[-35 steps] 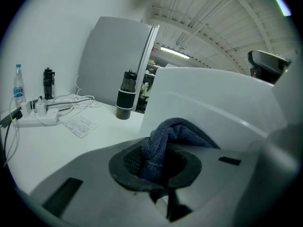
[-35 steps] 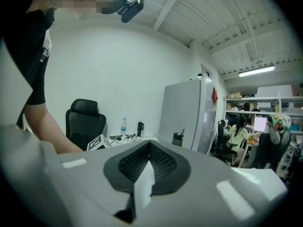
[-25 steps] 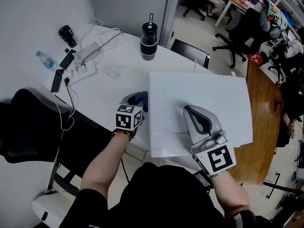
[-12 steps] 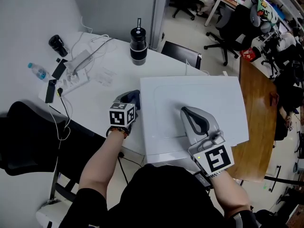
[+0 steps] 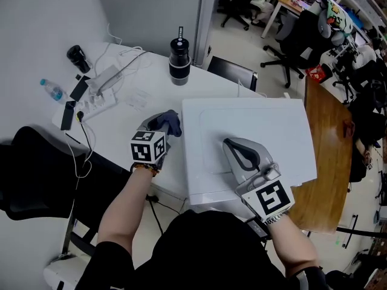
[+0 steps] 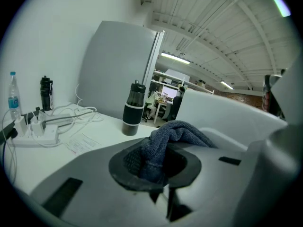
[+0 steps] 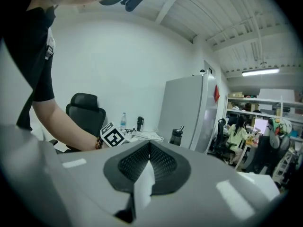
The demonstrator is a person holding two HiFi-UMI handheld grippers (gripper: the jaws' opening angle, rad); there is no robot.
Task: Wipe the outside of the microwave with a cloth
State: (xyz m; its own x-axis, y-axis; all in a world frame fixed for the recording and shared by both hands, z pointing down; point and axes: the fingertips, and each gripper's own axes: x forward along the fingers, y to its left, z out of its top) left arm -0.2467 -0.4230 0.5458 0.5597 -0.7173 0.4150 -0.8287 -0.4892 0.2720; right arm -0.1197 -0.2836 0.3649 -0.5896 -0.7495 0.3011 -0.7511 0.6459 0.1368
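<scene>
- Left gripper (image 5: 161, 124): jaws clamped on the cloth (image 5: 170, 123), a dark blue knit wad.
- In the left gripper view the cloth (image 6: 166, 140) fills the gap between the pads and bulges out past the tips, up and to the right.
- Microwave (image 5: 275, 125), white, is just right of the left gripper's tips. The cloth sits at the upper left edge of the microwave; contact is unclear.
- Right gripper (image 5: 229, 144): jaws fully together with nothing between them, as the right gripper view shows (image 7: 148, 161).
- The right gripper lies over the microwave top, at its near left part, tips pointing away from the person.
- Ahead of the left gripper on the white table (image 5: 124, 128) is a black tumbler (image 6: 133, 109).
- Far to its left are a power strip (image 6: 34, 133) with cables and a water bottle (image 6: 13, 96).
</scene>
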